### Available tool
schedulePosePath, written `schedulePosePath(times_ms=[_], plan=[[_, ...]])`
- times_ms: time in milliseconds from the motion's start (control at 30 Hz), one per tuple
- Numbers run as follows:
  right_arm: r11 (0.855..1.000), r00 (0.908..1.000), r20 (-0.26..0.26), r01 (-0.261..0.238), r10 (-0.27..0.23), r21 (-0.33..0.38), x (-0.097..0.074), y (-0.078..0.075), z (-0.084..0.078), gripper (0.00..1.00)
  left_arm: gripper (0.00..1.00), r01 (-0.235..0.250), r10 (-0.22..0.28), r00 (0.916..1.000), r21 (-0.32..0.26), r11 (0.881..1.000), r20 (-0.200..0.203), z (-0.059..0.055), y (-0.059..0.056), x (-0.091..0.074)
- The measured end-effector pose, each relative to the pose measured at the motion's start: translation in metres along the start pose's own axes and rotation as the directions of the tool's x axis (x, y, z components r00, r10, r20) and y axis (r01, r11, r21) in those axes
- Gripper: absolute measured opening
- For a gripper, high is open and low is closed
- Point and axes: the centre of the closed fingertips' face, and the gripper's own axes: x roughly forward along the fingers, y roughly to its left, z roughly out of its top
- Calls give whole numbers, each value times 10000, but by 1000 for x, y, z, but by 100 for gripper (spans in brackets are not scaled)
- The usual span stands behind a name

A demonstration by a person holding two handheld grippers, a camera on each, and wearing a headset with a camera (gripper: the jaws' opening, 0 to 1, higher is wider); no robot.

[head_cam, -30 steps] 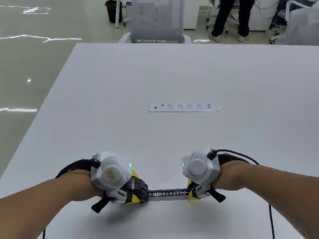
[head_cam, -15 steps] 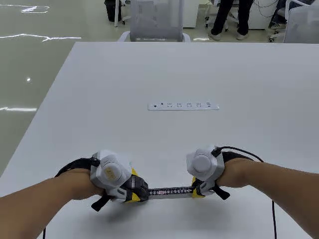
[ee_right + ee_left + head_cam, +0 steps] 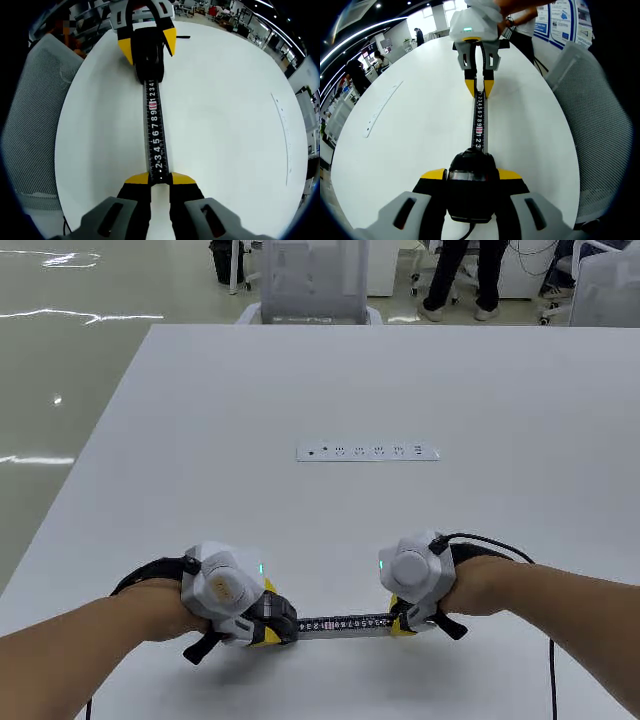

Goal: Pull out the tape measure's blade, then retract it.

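Near edge of white table (image 3: 350, 380), both tools low and facing each other.

Left gripper (image 3: 472, 176): jaws pressed against the sides of the tape measure (image 3: 471, 187), a black case with yellow at its flanks. In the head view the case is half covered by the gripper body, and its underside can't be seen. The lower end of the case is cut off behind the jaws in the left gripper view.

Blade (image 3: 154, 125): drawn out in a straight run between the two tools, lying flat on or just over the table; I can't tell which. Printed figures readable, with a red mark partway along.

Right gripper (image 3: 160, 178): yellow tips pinched together on the blade's free end. The end hook is hidden between the tips, so the hold looks like it is on the blade itself rather than on the hook.

Power strip (image 3: 368, 452) well apart, mid-table. Mesh chair (image 3: 600, 125) beside the table, its shape warped by the fisheye lens.
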Motion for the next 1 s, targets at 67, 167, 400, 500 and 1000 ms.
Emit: schedulePosePath(times_ms=[67,167,400,500,1000], plan=[[10000,10000,-59,17,-17,52,-2,1,-1,12,32,20,-19,9999,-135,9999,118,0,2,-1],[10000,9999,-136,26,-25,69,-3,0,-4,12,32,89,-88,9999,-136,9999,73,1,1,1],[10000,9998,-196,45,-44,42,-3,-1,-9,12,32,176,-176,9998,-131,9998,-2,0,1,1],[10000,9998,-189,42,-41,29,-4,0,-9,12,32,176,-177,9998,-141,9997,-7,1,1,1],[9999,9994,-327,60,-56,123,-8,-2,-20,12,32,205,-206,9998,-199,9996,-38,0,1,2]])
